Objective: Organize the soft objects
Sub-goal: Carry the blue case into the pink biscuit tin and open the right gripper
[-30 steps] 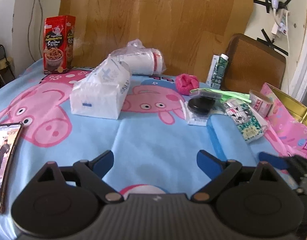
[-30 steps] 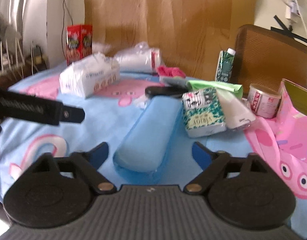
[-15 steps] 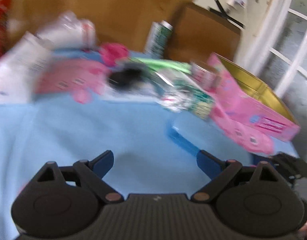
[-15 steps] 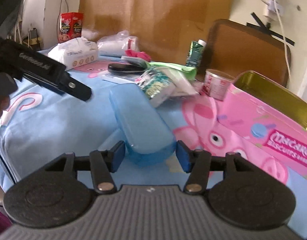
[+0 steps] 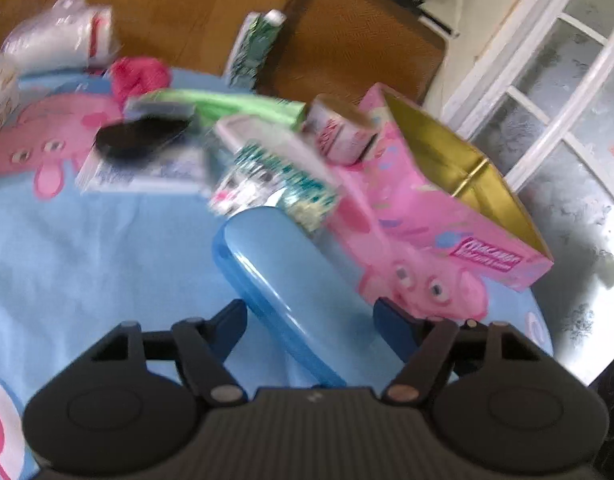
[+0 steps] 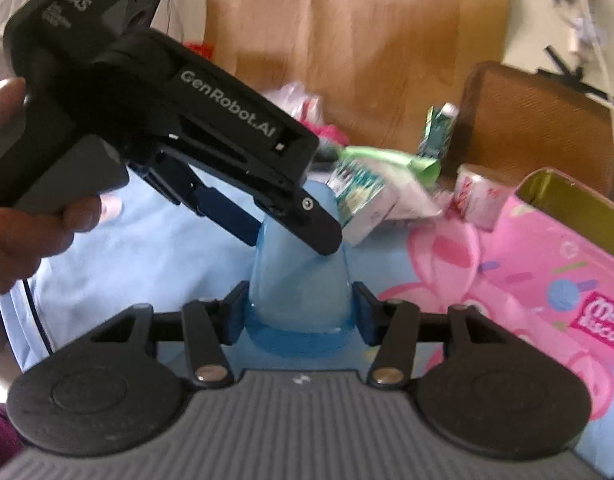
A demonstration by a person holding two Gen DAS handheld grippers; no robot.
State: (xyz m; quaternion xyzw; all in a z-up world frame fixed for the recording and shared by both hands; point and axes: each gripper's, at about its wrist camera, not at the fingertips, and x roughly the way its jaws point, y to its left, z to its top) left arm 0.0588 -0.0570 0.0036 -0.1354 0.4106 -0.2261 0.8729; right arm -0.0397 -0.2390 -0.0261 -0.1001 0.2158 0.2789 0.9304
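Observation:
A long blue case (image 5: 291, 264) lies on the blue cartoon-pig cloth (image 5: 87, 248). My left gripper (image 5: 311, 320) straddles its far part with jaws closing; the case is between the fingers, and gaps still show at the pads. In the right wrist view the left gripper (image 6: 275, 228), held by a hand (image 6: 23, 232), reaches down over the case (image 6: 303, 280). My right gripper (image 6: 299, 312) is closing on the case's near end, its pads against both sides. A patterned tissue pack (image 5: 275, 176) and a pink fluffy item (image 5: 139, 74) lie beyond.
An open pink tin (image 5: 447, 216) with a gold inside stands to the right. Behind the case lie a small cup (image 5: 339, 132), a green pouch (image 5: 235, 106), a black item (image 5: 139, 136), a carton (image 5: 255, 48) and a wrapped white roll (image 5: 55, 40). A brown chair back (image 5: 359, 44) is at the rear.
The left gripper swung right over the blue case and its jaws narrowed around it. The right gripper moved up to the case's near end and closed onto it.

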